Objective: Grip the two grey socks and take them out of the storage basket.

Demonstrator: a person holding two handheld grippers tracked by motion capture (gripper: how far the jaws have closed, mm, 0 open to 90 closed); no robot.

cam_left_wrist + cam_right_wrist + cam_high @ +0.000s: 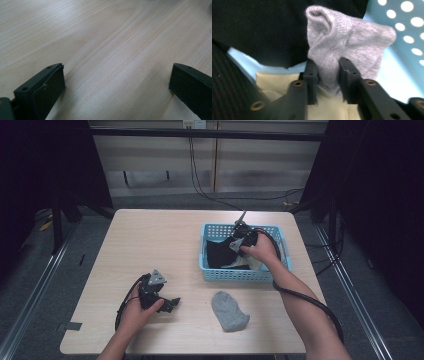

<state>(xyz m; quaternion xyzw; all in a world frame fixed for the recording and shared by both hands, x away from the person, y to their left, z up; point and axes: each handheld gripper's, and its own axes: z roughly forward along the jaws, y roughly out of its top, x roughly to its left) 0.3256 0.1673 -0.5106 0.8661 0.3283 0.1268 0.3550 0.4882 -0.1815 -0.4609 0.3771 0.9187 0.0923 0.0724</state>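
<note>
Light wood table (165, 240) w/ dark surroundings, cables running along the floor behind. Blue perforated basket (245, 274) sits on the right half, holding black, cream & grey fabrics. Right gripper (328, 72) is down inside the basket, jaws clamped on a fold of a light grey sock (347, 42), black cloth (262, 30) just beside it, cream cloth (277, 80) underneath. Left gripper (117, 82) rests low on bare wood nr the front-left, jaws spread wide, nothing between. Second grey sock (228, 310) lies flat on the table in front of the basket.
</note>
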